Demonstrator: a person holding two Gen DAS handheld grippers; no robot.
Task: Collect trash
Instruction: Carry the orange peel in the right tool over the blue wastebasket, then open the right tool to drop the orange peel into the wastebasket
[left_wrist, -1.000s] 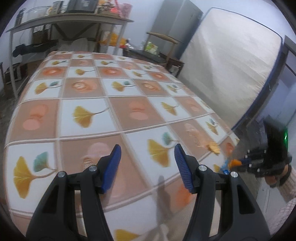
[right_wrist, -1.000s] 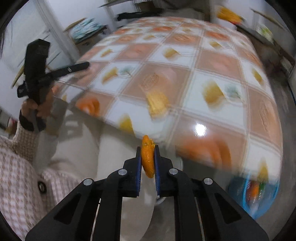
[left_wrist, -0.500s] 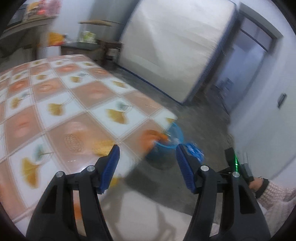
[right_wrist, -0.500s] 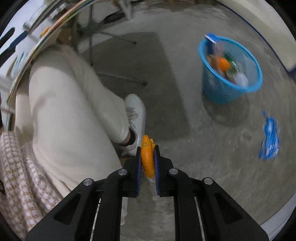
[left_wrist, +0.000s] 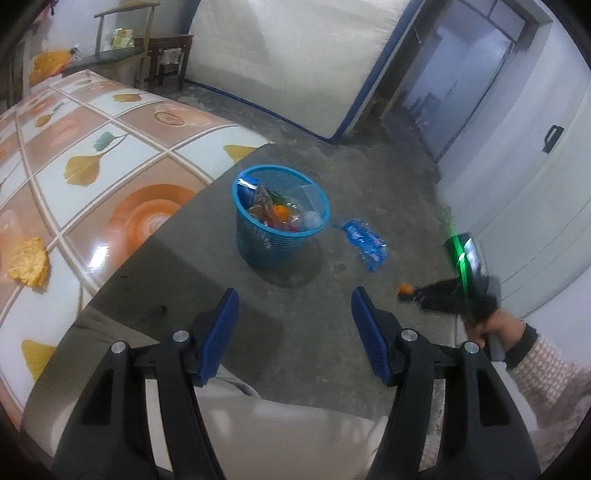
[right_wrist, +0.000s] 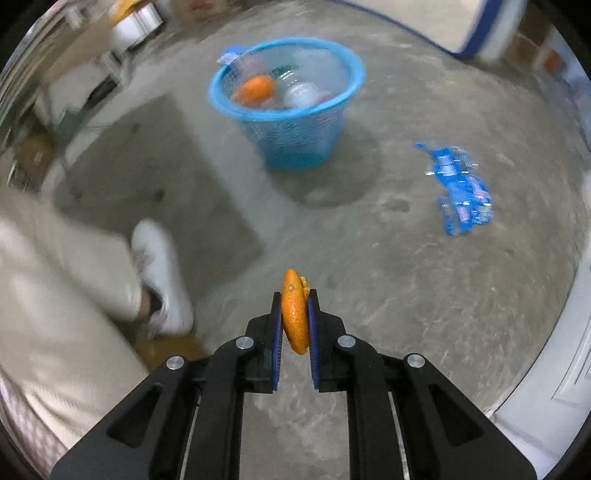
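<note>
while the right gripper (right_wrist: 295, 321) pinches a piece of orange peel (right_wrist: 294, 314) between its narrow blue pads, it hangs over bare concrete floor (right_wrist: 388, 277). the left gripper (left_wrist: 294, 328) is spread wide and empty. the blue basket (left_wrist: 258, 240) stands on the floor just off the table's (left_wrist: 110, 177) corner, holding what looks like bottles and wrappers; a crumpled blue wrapper (right_wrist: 460, 188) lies near it.

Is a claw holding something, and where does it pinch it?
Right claw pinches an orange peel across its flat sides, near its lower half. Left claw holds nothing.
</note>
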